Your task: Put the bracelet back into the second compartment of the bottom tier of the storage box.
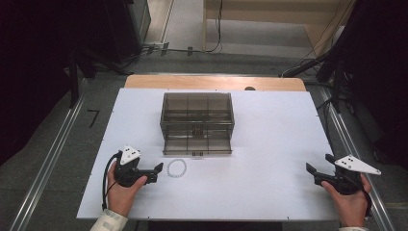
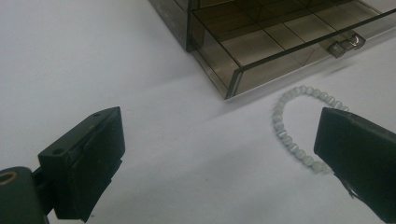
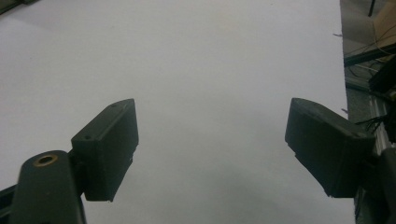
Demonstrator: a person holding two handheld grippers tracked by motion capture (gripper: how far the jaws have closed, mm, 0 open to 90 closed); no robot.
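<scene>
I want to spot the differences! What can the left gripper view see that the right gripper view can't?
The left gripper view has the pale beaded bracelet lying on the table beside the smoky clear plastic drawer box, whose bottom drawer is pulled out, with the open left claw in front. The right gripper view has the open right claw, the table's edge and cables on the floor. Both share the white table.

Setting: lab or recording workspace. Evidence: white counter (image 1: 269, 144) on a wooden top, flanked by metal floor rails (image 1: 45, 166); black stands (image 1: 332, 67) and dark equipment at both sides; loose cables (image 1: 216, 45) trailing across grey carpeted floor (image 1: 96, 96).
</scene>
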